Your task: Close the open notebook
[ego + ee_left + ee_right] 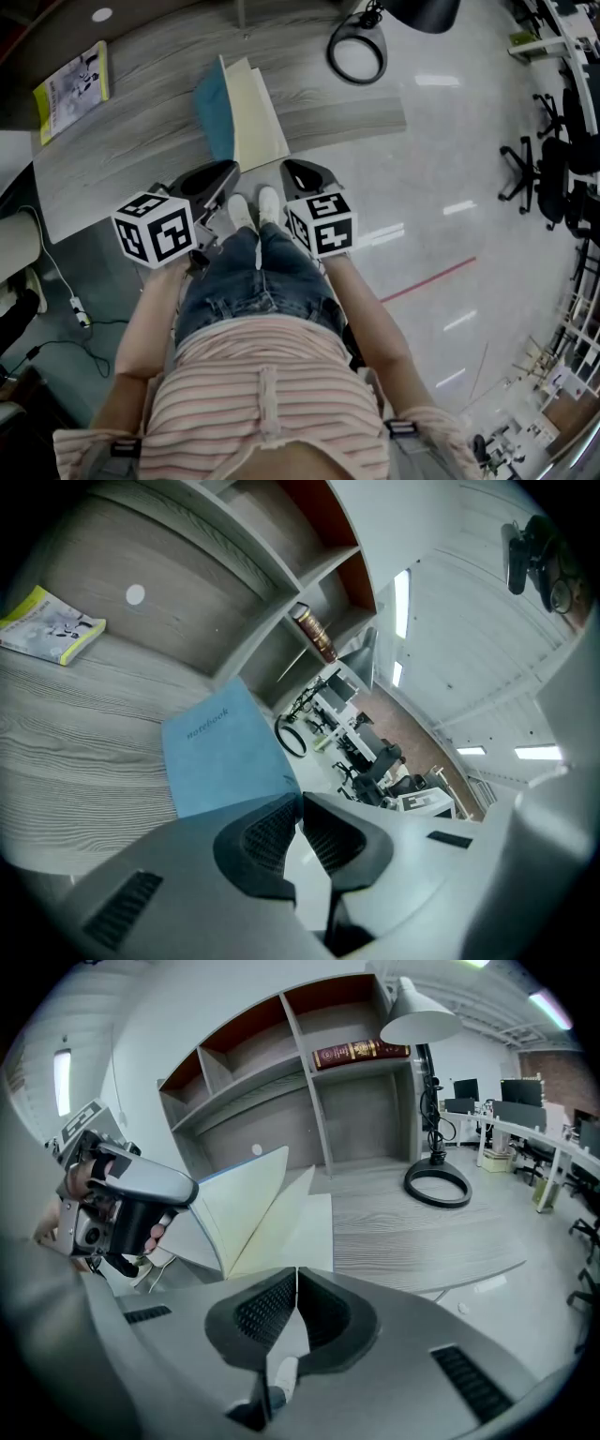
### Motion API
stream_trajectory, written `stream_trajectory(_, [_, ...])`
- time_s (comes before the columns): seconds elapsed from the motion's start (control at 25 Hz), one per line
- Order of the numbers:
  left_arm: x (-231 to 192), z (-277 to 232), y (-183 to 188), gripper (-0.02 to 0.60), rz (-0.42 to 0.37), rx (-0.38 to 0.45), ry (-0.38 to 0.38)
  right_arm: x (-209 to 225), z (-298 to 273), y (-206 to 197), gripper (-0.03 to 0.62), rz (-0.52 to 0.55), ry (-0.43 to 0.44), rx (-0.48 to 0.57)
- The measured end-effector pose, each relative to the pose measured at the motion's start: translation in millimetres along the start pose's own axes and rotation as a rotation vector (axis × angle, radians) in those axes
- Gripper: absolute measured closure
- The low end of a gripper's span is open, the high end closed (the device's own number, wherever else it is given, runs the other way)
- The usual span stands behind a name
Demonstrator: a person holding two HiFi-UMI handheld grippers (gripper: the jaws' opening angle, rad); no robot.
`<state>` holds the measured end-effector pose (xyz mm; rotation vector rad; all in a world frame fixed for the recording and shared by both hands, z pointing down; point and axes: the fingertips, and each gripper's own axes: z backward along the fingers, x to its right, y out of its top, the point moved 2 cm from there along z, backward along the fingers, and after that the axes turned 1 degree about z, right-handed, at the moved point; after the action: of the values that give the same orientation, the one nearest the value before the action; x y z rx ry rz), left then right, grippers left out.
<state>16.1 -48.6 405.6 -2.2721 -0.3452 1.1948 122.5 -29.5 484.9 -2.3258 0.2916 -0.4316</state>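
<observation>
Jaws of the left gripper (298, 803) and right gripper (296, 1274) are pressed together, holding nothing; both hover low at the counter (112, 169) edge, seemingly poised; the notebook (242, 112) lies at twelve o'clock, half open, its blue cover (220, 752) tilted up on the left, likely ready to be pushed over.

So here's where I'm at: my left gripper (223, 174) and right gripper (296, 171) are held low, side by side, one on either side of my legs, both pointing forward. They're close together but not touching. On the left, the jaws are pressed together with nothing between them. It's the same on the right, tips meeting and empty. The left cube (155, 228) and right cube (322, 223) face up at me. My left forearm (150, 323) and right forearm (370, 323) reach down along my sides.
</observation>
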Motion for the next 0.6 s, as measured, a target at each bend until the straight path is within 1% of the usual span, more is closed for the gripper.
stream_trajectory(0.6, [1.3,-45.1,-5.1,0.549,-0.017,-0.093,-0.029,19.6,1.7,-10.0,0.576,-0.050,-0.050,-0.023])
